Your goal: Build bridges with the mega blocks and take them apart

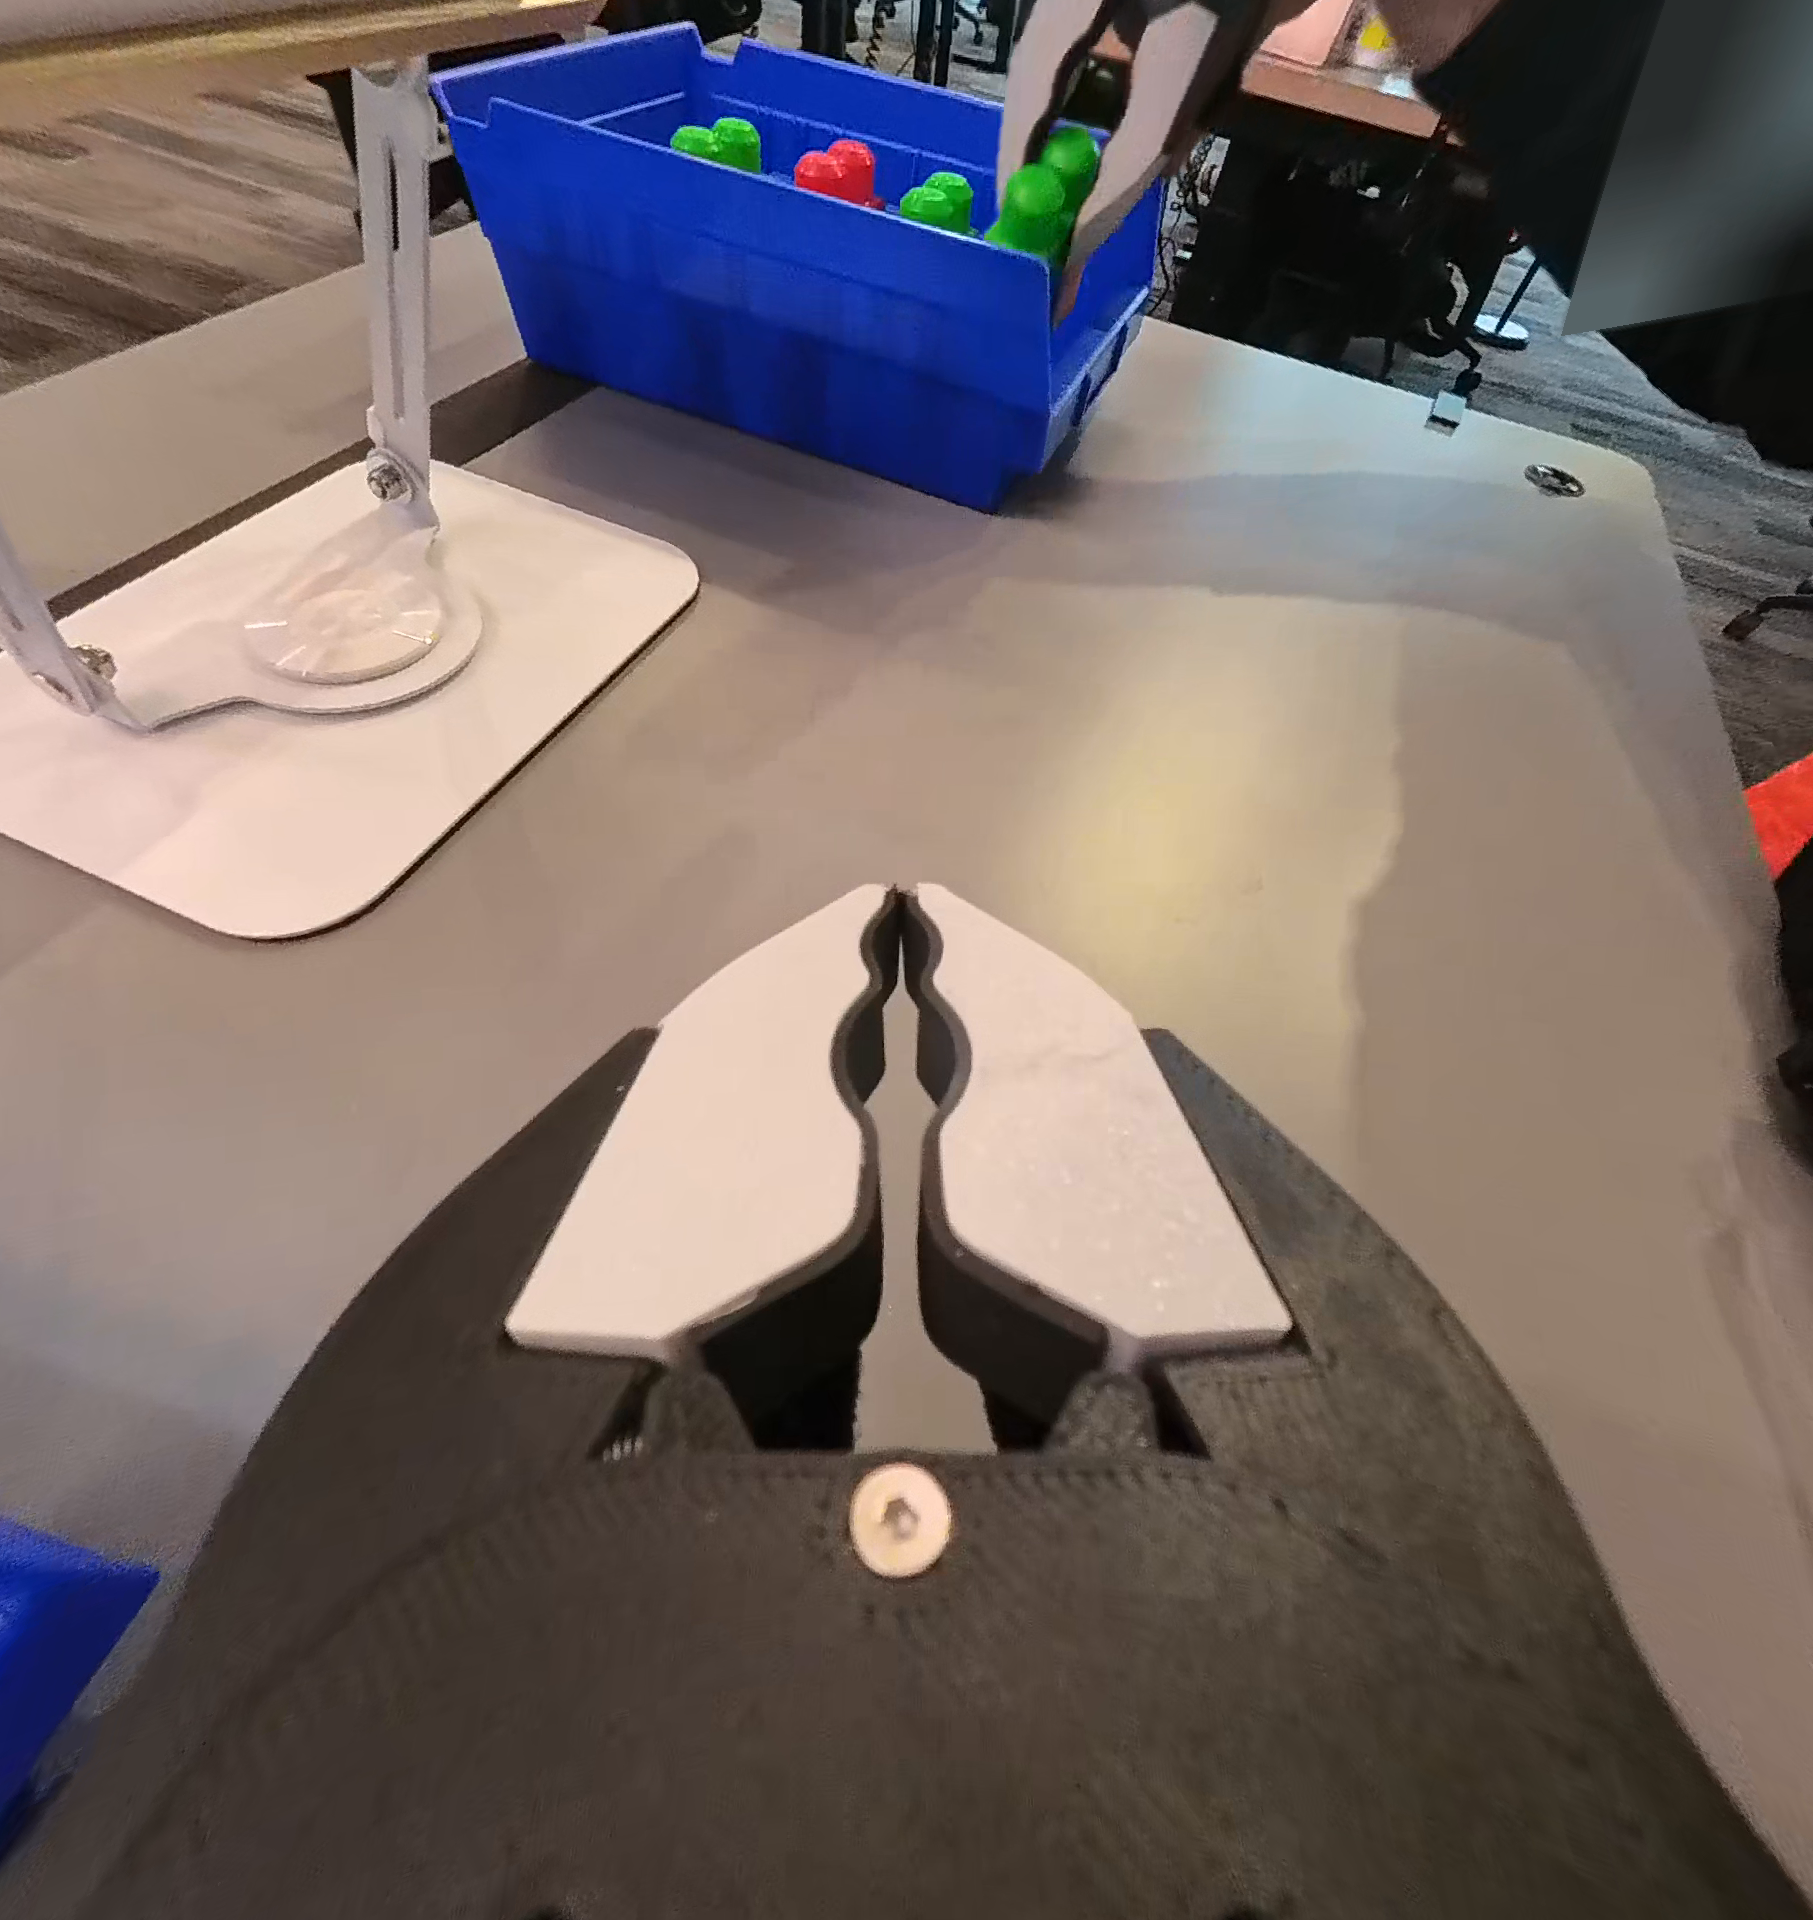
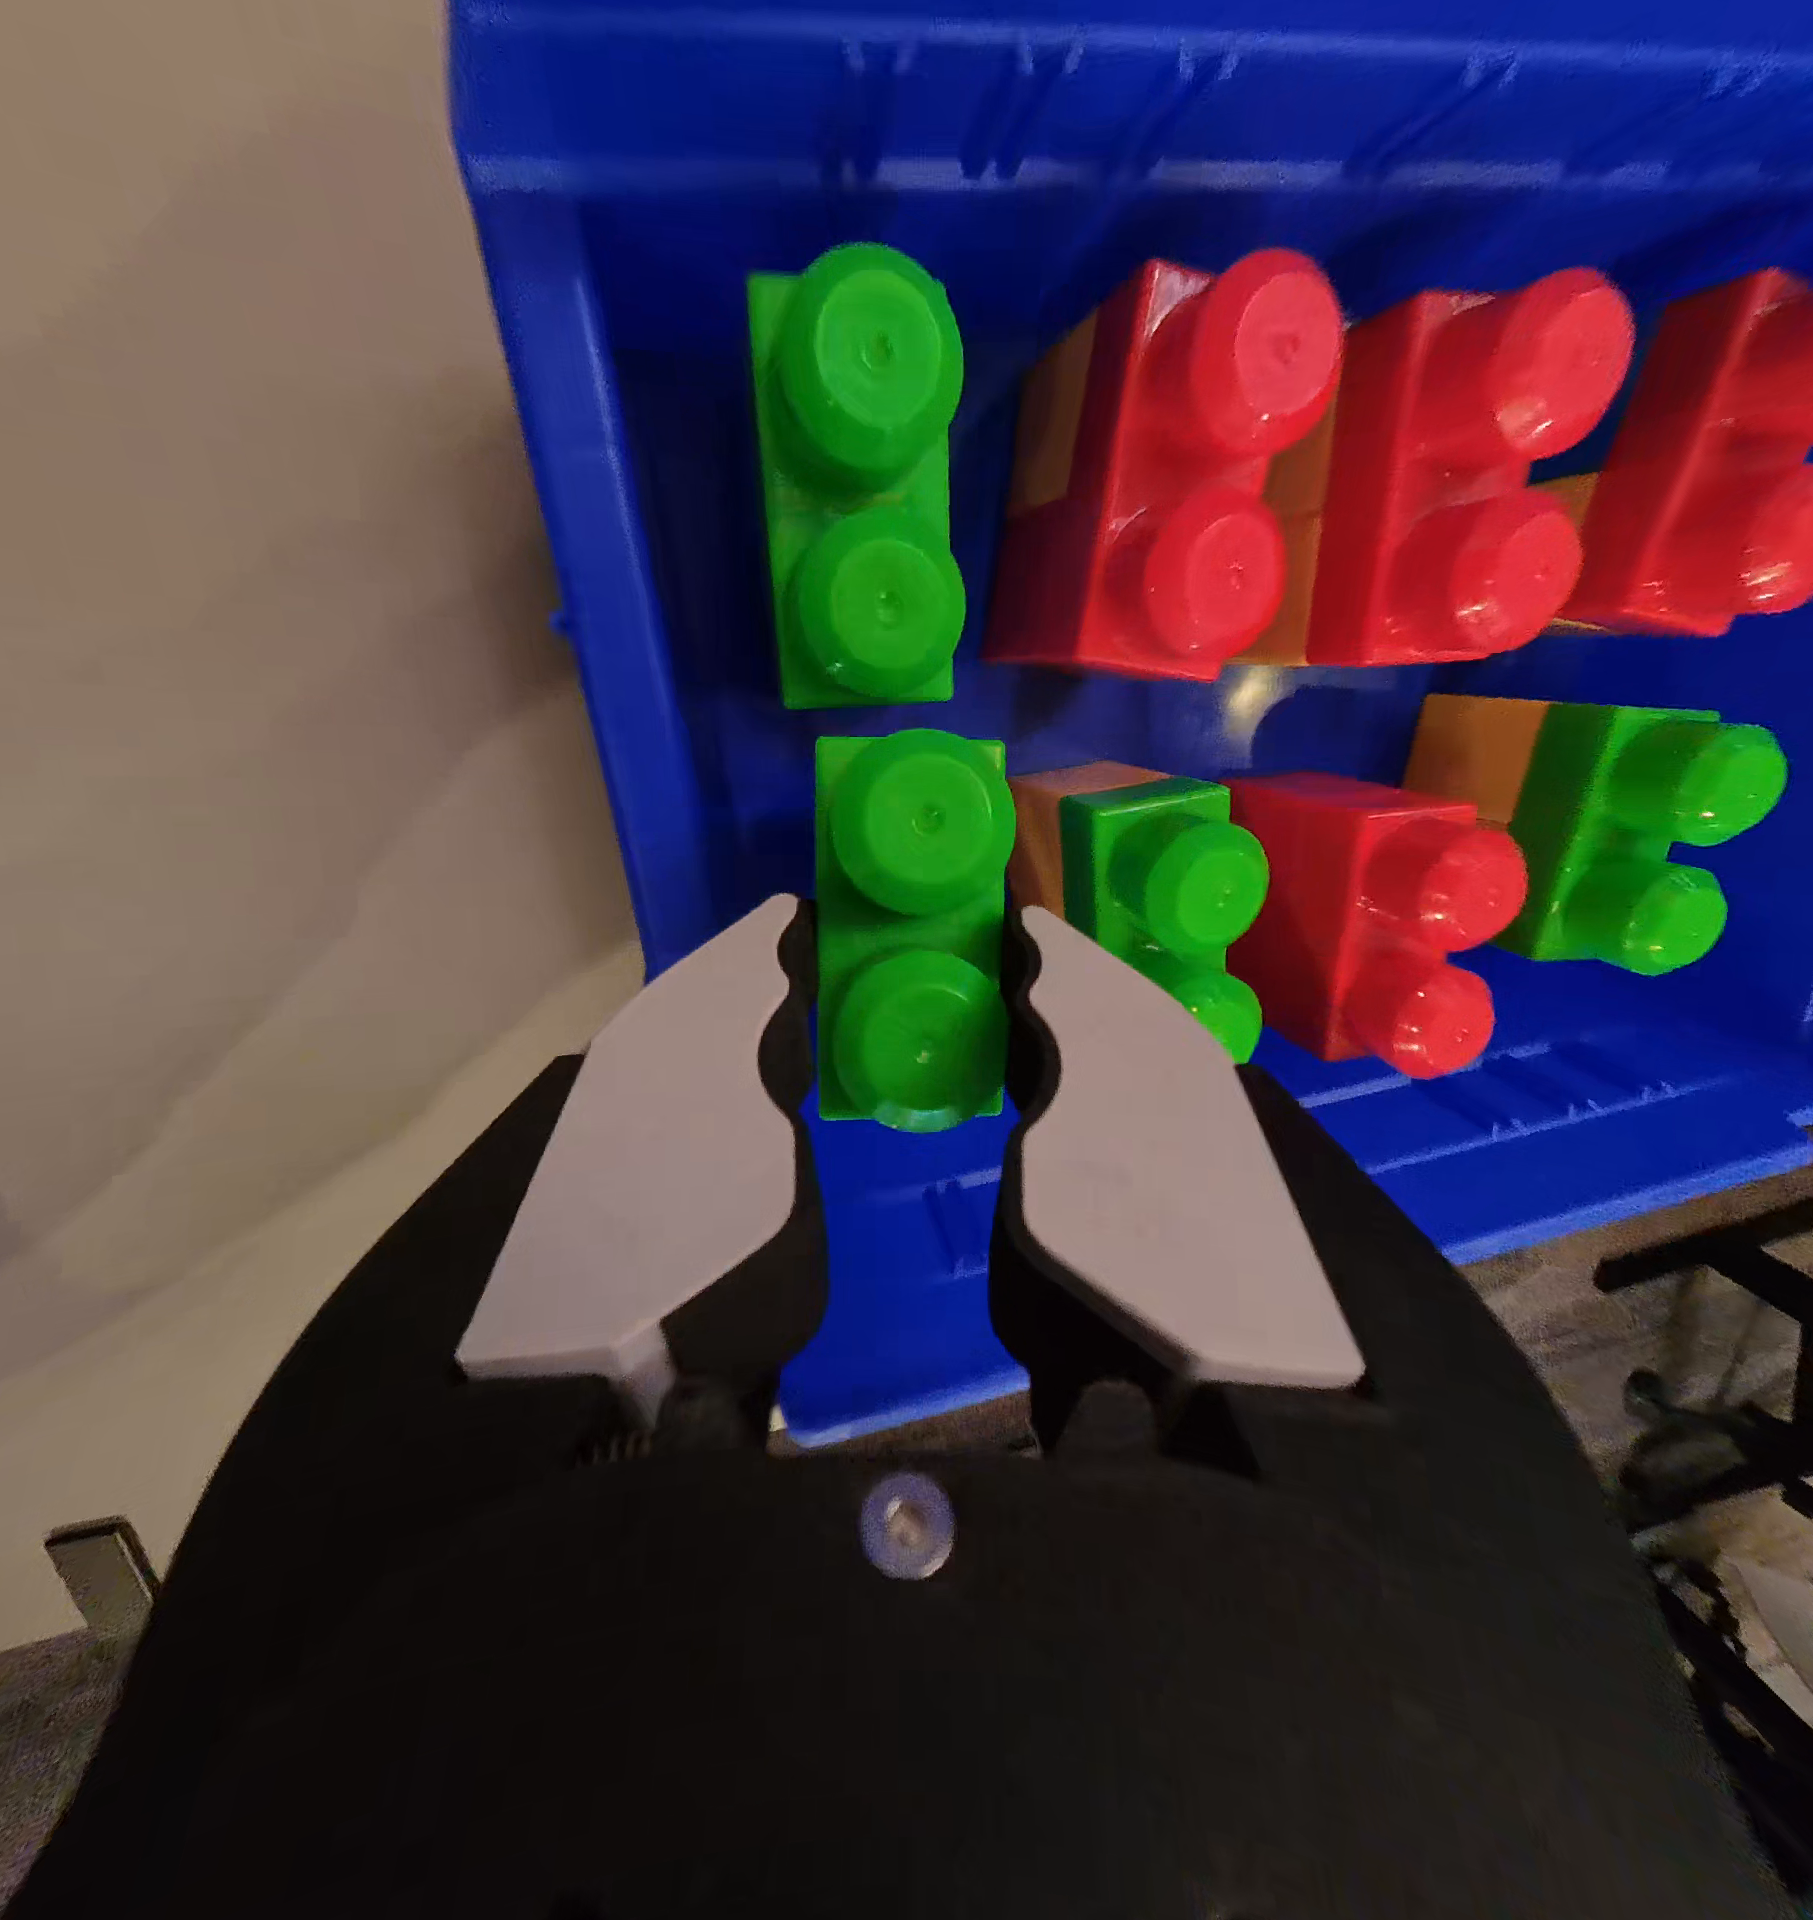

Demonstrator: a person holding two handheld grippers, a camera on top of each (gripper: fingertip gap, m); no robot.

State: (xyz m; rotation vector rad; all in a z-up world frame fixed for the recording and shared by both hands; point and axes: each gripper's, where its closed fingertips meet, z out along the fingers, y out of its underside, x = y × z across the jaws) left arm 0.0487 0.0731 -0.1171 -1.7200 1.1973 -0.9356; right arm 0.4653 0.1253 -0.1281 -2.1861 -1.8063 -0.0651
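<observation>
My right gripper (image 2: 907, 920) is over the blue bin (image 2: 611, 520) and is shut on a green two-stud block (image 2: 912, 831), its pads pressed on the block's two long sides. Other green blocks (image 2: 860, 478) and red blocks (image 2: 1172, 468) lie in the bin. The left wrist view shows the bin (image 1: 777, 332) at the far end of the table, with the right gripper (image 1: 1063, 197) and the green block (image 1: 1037, 208) above its right end. My left gripper (image 1: 900, 894) is shut with nothing between its fingertips, low over the grey table (image 1: 1089, 727).
A white stand base (image 1: 289, 727) with metal legs sits on the table's left side. A second blue container (image 1: 8, 1683) shows at the lower left corner. The table's right edge (image 1: 1712, 727) drops to a carpeted floor with chairs and gear. The tips of one gripper are about 45 centimeters away from the tips of the other.
</observation>
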